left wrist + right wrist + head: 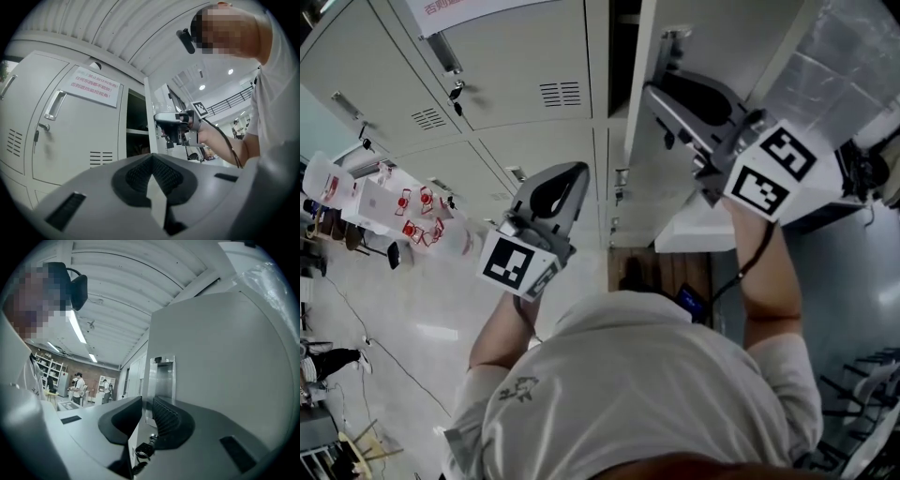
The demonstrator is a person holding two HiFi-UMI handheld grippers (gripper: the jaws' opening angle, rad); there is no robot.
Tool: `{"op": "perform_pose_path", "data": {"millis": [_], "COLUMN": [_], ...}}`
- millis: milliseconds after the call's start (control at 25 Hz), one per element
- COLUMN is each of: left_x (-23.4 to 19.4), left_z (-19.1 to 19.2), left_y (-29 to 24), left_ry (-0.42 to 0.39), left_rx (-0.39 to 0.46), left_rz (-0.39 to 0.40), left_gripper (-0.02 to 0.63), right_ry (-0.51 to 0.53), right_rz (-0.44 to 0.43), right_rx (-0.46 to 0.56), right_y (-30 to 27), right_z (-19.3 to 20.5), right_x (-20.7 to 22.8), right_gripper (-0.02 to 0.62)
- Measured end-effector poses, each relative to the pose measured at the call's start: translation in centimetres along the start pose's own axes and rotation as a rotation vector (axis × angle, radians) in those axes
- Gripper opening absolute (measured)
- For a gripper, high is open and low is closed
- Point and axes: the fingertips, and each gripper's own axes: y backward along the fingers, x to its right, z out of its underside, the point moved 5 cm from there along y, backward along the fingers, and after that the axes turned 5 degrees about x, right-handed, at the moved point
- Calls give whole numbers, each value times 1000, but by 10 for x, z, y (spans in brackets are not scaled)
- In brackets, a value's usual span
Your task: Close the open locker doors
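Observation:
The open locker door (661, 187) stands out from the grey locker bank, beside the dark open compartment (623, 56). My right gripper (661, 94) is open, with its jaws astride the door's free edge. In the right gripper view the door panel (225, 357) fills the right side. Its thin edge runs between the right gripper (147, 404) jaws, close against the left pad and a little apart from the ribbed right pad. A key on a ring (144, 451) hangs from the door lock below. My left gripper (574, 173) (152, 157) is shut and empty, held in front of the closed lockers (79, 131).
A red-lettered notice (91, 85) is stuck on a closed door. A shelf shows inside the open compartment (136, 124). Plastic sheeting (844, 66) lies at the upper right, and white packages with red print (403, 216) at the left. People stand far back (77, 387).

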Motion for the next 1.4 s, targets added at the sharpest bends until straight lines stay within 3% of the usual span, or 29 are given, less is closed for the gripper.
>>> {"op": "perform_pose_path", "data": {"millis": [320, 640, 1400], "left_x": [-18, -26, -34], "left_z": [1, 6, 10], "left_y": [-13, -22, -21], "left_ry": [-10, -4, 4], "left_rx": [-9, -12, -19], "left_rz": [-43, -56, -63], "left_gripper": [-2, -2, -2], "right_ry": [0, -20, -48], "right_rz": [56, 176, 339], "right_rx": [-31, -42, -52], "right_y": [-27, -53, -81], "right_z": [4, 8, 15], "right_x": [19, 35, 60], "right_gripper": [41, 41, 43]}}
